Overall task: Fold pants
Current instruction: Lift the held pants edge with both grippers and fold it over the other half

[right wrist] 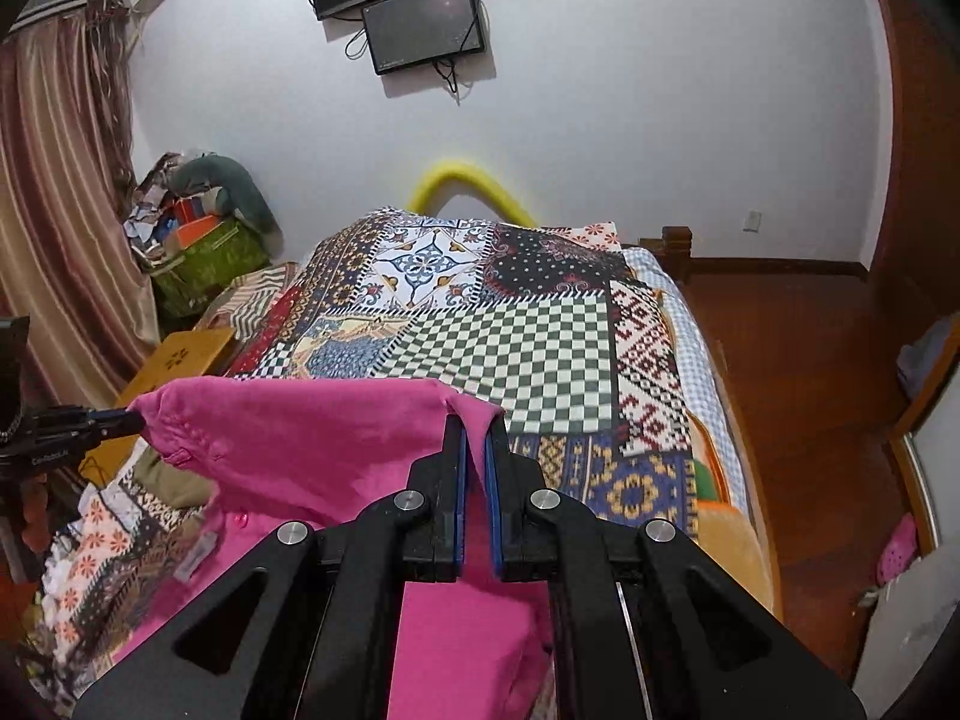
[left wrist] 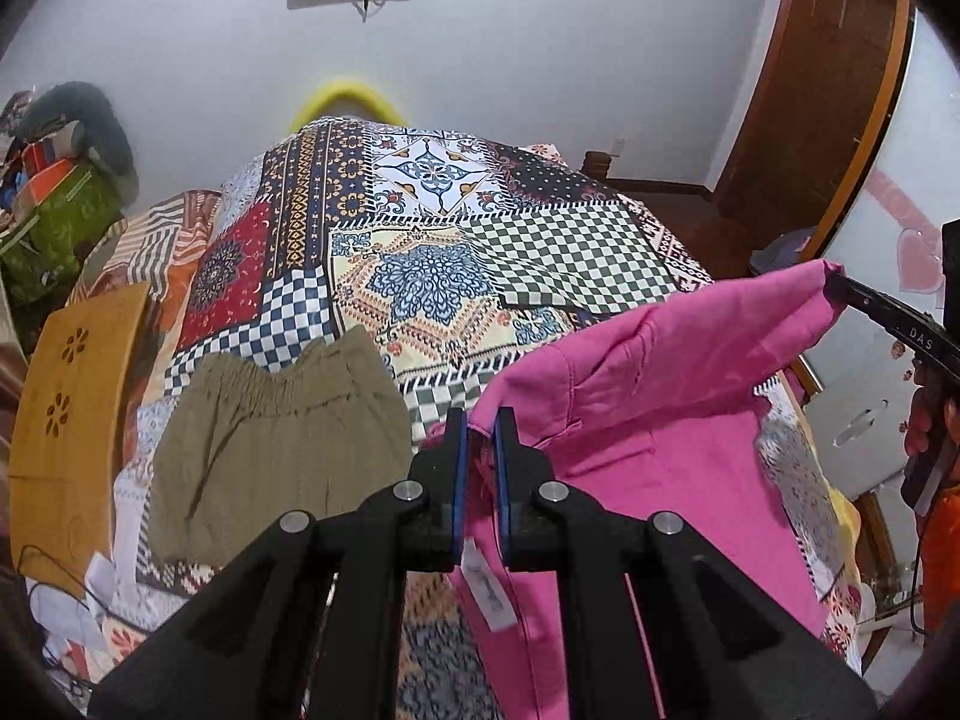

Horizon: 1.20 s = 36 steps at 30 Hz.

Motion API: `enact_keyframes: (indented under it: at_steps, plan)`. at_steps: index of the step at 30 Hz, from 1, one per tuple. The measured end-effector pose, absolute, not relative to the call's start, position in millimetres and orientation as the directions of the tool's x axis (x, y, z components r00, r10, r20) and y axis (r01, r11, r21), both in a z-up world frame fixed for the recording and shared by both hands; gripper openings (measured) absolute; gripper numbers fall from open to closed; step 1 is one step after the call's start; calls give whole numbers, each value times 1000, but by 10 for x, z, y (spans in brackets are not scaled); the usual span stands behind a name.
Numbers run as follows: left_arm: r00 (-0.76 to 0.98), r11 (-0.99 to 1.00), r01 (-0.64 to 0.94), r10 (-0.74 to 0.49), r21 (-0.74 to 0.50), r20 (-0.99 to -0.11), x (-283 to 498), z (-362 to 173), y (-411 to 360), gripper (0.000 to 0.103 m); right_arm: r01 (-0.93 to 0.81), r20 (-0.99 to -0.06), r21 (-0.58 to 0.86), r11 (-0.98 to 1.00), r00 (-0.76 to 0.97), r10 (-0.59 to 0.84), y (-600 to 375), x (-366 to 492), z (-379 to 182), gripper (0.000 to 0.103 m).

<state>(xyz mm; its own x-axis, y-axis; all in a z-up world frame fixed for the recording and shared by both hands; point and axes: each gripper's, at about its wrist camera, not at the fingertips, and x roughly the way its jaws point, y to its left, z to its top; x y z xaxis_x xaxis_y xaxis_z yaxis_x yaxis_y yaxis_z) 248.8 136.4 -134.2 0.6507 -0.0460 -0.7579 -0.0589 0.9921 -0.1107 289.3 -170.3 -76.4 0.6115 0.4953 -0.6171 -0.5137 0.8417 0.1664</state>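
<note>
Pink pants (left wrist: 648, 384) hang lifted above the patchwork bedspread (left wrist: 420, 276), stretched between both grippers. My left gripper (left wrist: 480, 420) is shut on one corner of the waistband, with a white label dangling below it. In that same view the right gripper (left wrist: 837, 282) pinches the other corner at the far right. From the right wrist view, my right gripper (right wrist: 475, 429) is shut on the pink pants (right wrist: 312, 444), and the left gripper (right wrist: 135, 420) holds the far left corner. The pants' lower part drapes down onto the bed.
Olive-green shorts (left wrist: 282, 438) lie on the bed left of the pink pants. A wooden board (left wrist: 66, 420) rests at the bed's left edge. Boxes and bags (right wrist: 198, 240) pile up by the curtain. Screens (right wrist: 420, 0) hang on the wall; wooden floor (right wrist: 810, 372) lies to the right.
</note>
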Motion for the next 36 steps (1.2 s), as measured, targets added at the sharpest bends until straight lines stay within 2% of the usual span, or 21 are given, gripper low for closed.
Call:
enact_keyframes:
  at_steps: [14, 29, 36]
  plan:
    - [658, 995, 6, -80, -101, -749, 1730, -1395, 1188, 7, -519, -650, 110, 848, 607, 456, -1871, 2131, -851, 5]
    - [605, 998, 65, -57, -21, -795, 1187, -1781, 868, 7, -486, -716, 161, 859, 541, 440, -2122, 1540, -1302, 5]
    - [546, 996, 54, -84, -66, -833, 1056, -2066, 873, 7, -459, -753, 205, 864, 491, 439, -2208, 1420, -1576, 5]
